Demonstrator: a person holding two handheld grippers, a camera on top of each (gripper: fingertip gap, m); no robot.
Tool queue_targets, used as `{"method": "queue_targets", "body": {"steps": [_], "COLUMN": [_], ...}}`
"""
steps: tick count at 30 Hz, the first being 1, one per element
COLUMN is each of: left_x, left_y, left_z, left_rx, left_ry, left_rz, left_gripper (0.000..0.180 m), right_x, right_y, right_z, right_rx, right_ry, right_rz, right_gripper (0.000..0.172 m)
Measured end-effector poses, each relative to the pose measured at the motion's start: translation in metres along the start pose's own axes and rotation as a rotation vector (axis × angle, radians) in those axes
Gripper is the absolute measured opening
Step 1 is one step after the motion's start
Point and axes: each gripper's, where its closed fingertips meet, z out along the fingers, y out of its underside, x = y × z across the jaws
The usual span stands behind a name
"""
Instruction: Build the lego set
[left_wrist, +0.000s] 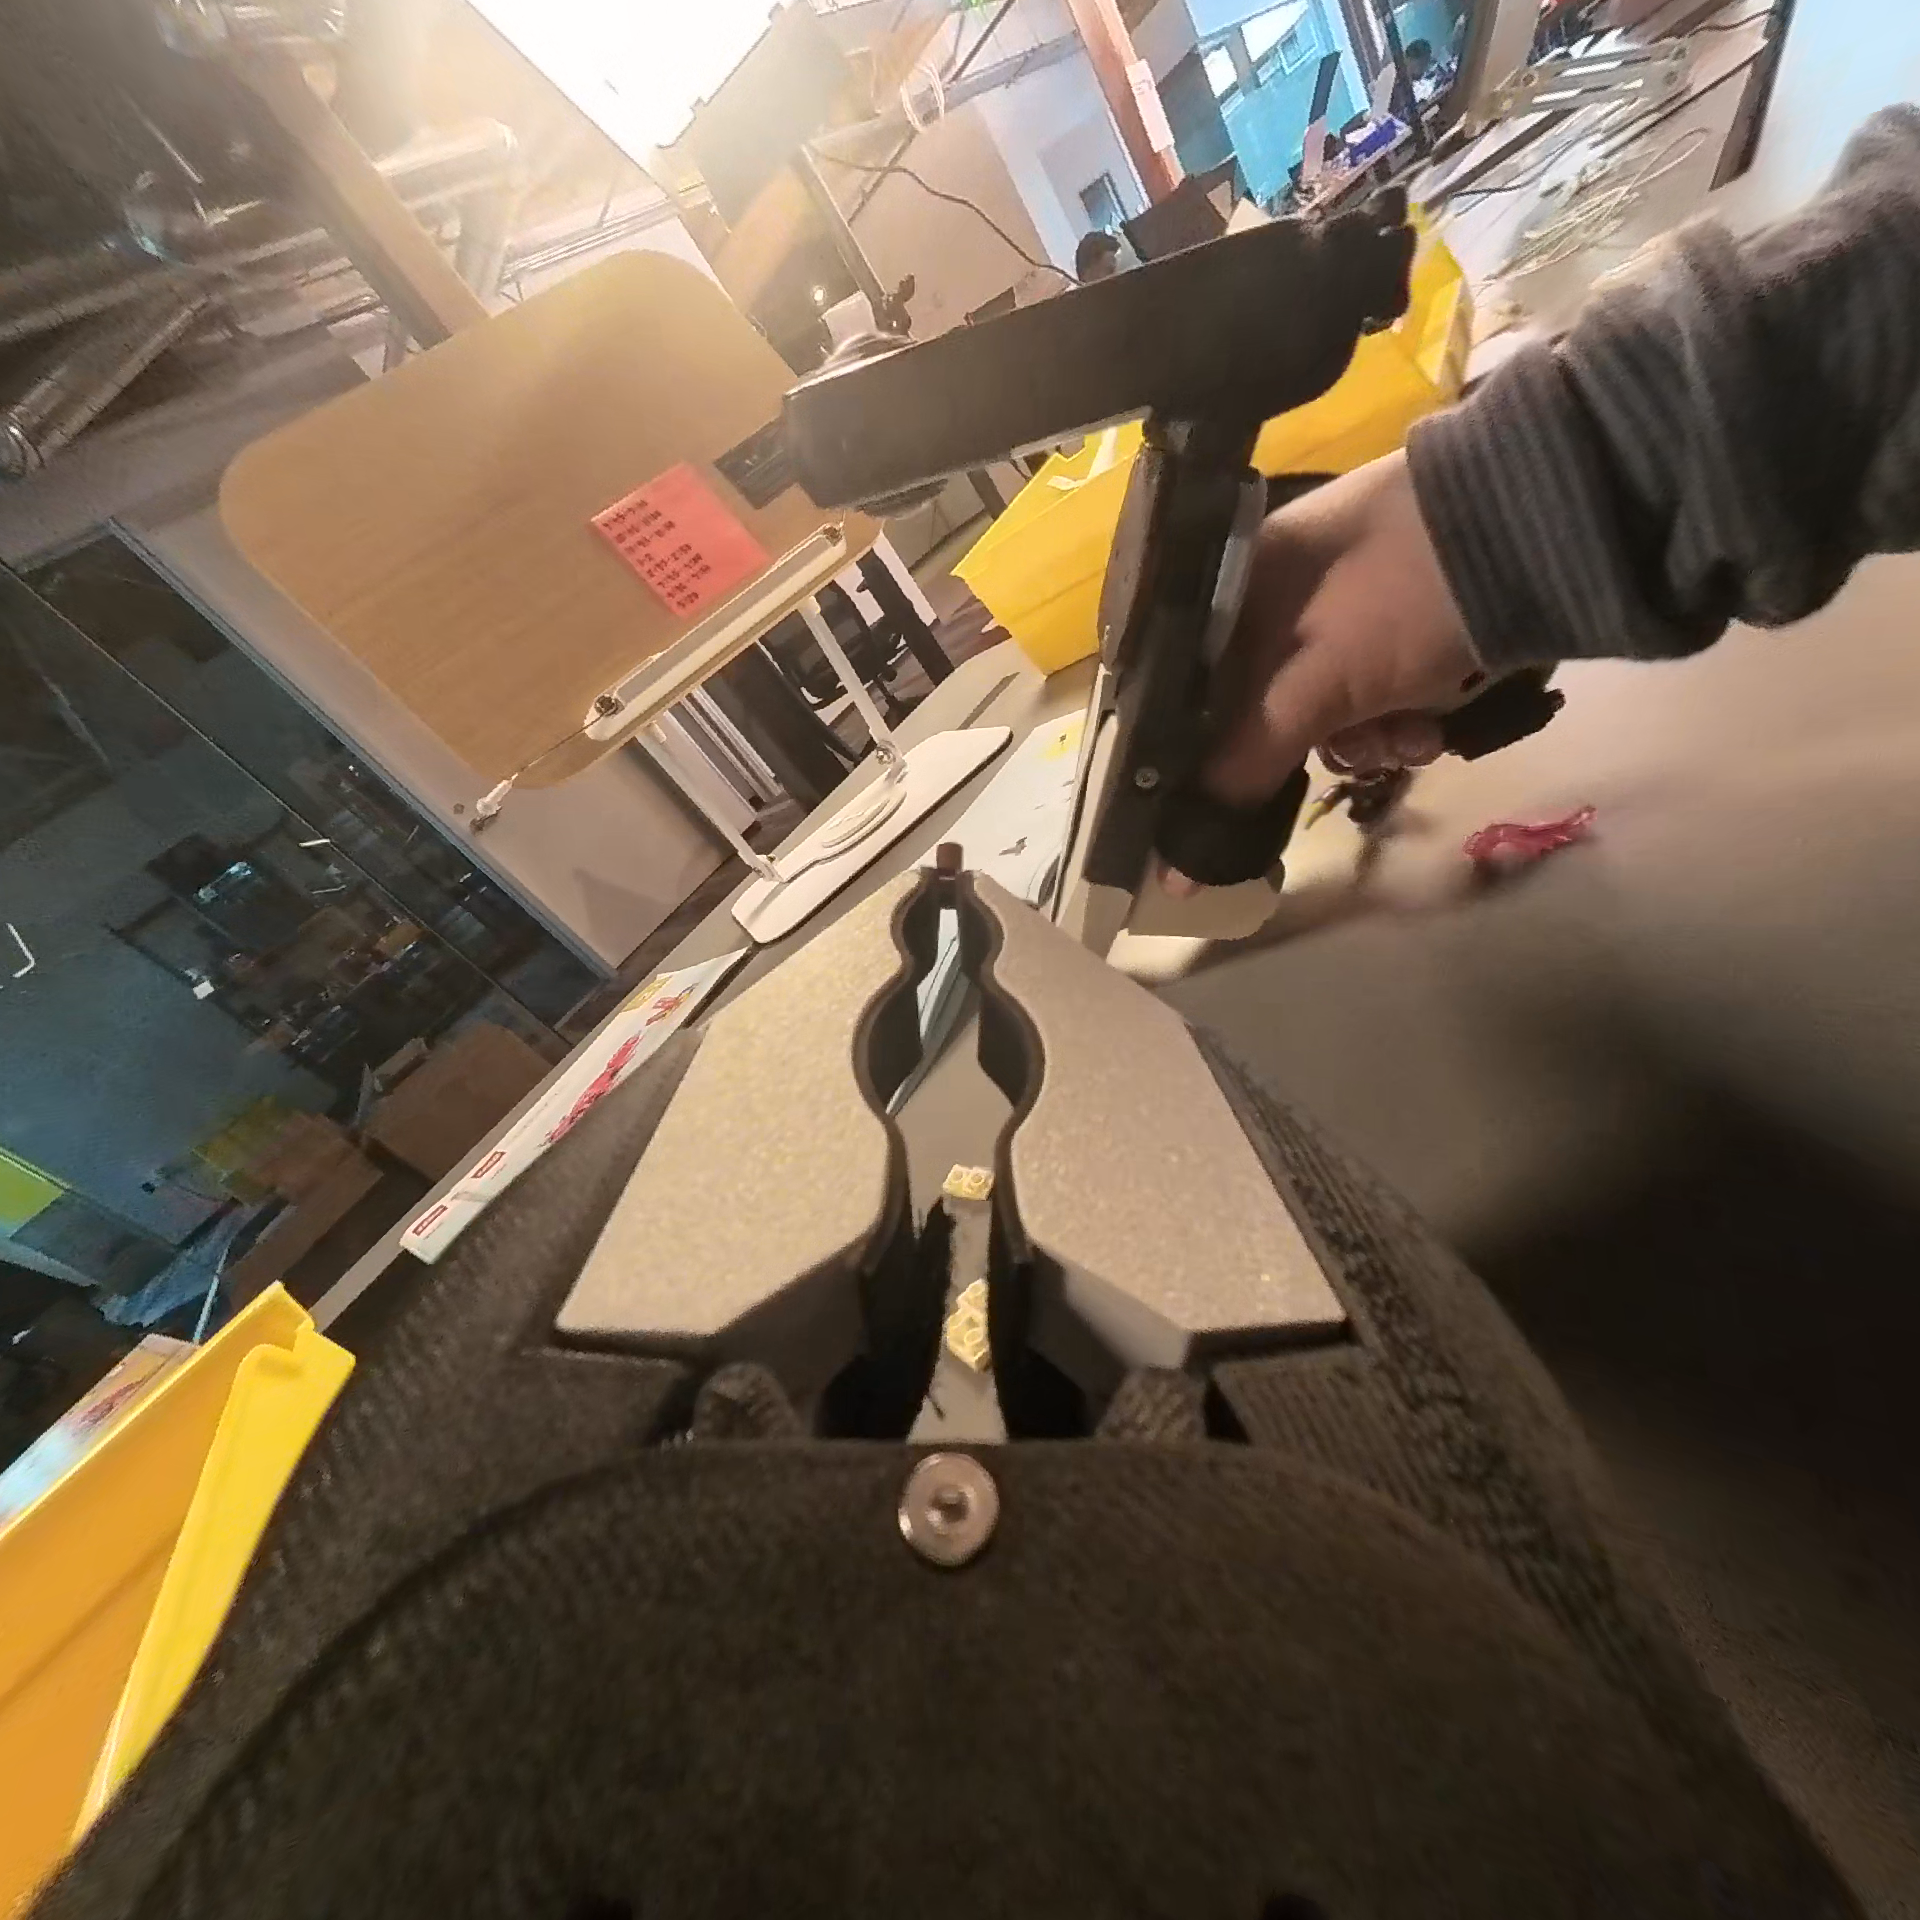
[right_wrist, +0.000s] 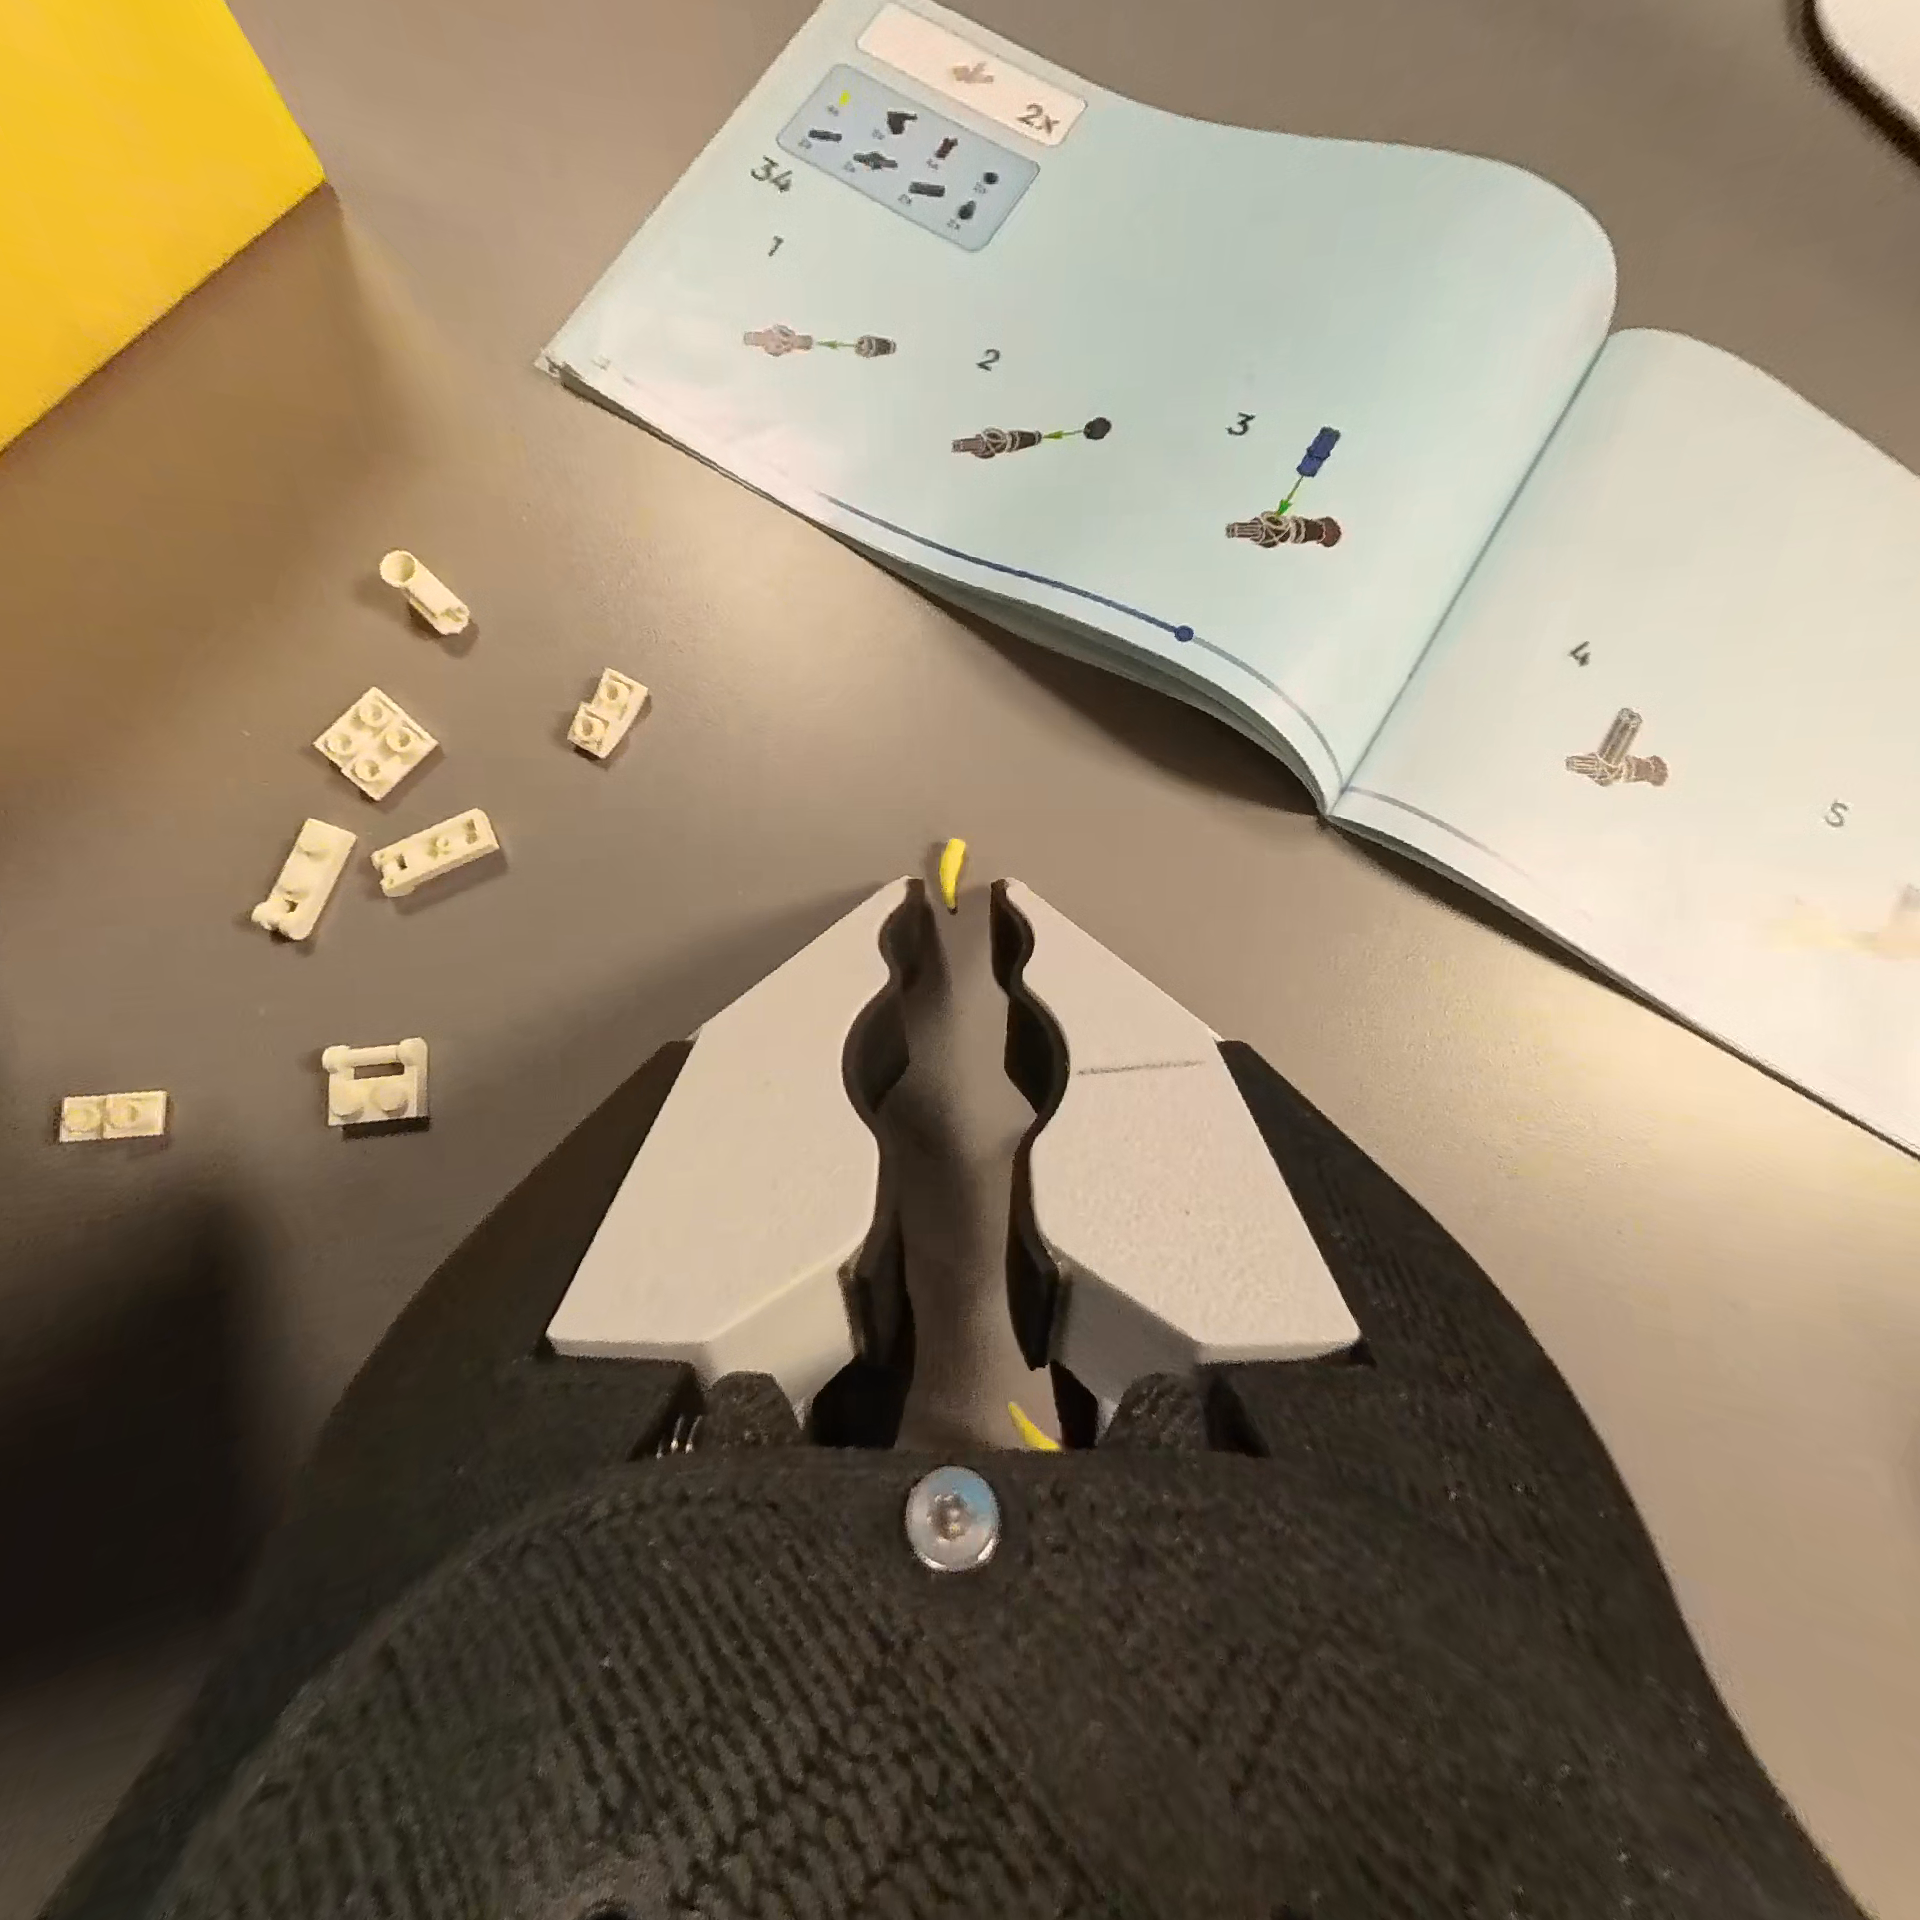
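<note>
Starting nearest: what did the right gripper (right_wrist: 956, 883) have?

— Nothing. Its jaws stood narrowly apart, tips low over the worktop (right_wrist: 727, 644). A yellow claw (right_wrist: 949, 871) lay flat between and just ahead of the tips, with neither pad pressing on it. The small gap probably suited so small a piece.

And the yellow speck back by the jaw roots?

— A second claw (right_wrist: 1029, 1429), lying on the worktop beneath the gripper.

What lay around it?

— Cream bricks (right_wrist: 374, 740) to the left, spread singly and apart, so each seemed reachable without knocking another. Farther off was a booklet (right_wrist: 1195, 343), open and flat with its pictured pages facing up. A yellow bin (right_wrist: 125, 187) sat at the far left corner.

And the left gripper (left_wrist: 948, 883)?

— It was raised and tilted, with its jaws closed on a dark peg (left_wrist: 948, 858). Only the extreme tips pinched it and its end poked out, likely because the peg was too short to sit deeper.

Beyond that?

— A hand (left_wrist: 1340, 644) held the right gripper pointing down at the worktop. A red piece (left_wrist: 1527, 836) lay past it. Farther still were a wooden board (left_wrist: 499, 499) propped on a white stand and more bins (left_wrist: 1049, 561).
</note>
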Motion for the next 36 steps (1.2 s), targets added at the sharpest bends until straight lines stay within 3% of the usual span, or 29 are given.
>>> {"method": "queue_targets", "body": {"steps": [14, 23, 27, 32, 36], "left_x": [0.006, 0.005, 0.001, 0.011, 0.025], "left_y": [0.002, 0.002, -0.005, -0.019, -0.027], "left_z": [0.003, 0.003, 0.000, -0.002, -0.002], "left_rx": [-0.009, -0.003, 0.057, 0.113, 0.088], "left_ry": [0.032, 0.034, 0.048, 0.120, 0.254], "left_rz": [0.005, -0.015, -0.119, -0.165, -0.362], "left_gripper": [0.001, 0.001, 0.001, 0.001, 0.001], "right_x": [0.000, -0.001, -0.019, -0.044, -0.052], "right_y": [-0.005, -0.005, -0.015, -0.030, -0.034], "right_z": [0.004, 0.003, -0.019, -0.067, -0.100], "right_rx": [0.014, 0.049, 0.246, 0.564, 0.724], "right_ry": [-0.041, -0.045, -0.093, 0.011, 0.133], "right_rz": [0.005, -0.133, -0.337, -0.840, -1.143], "right_gripper": [0.009, 0.000, 0.000, 0.000, 0.000]}}
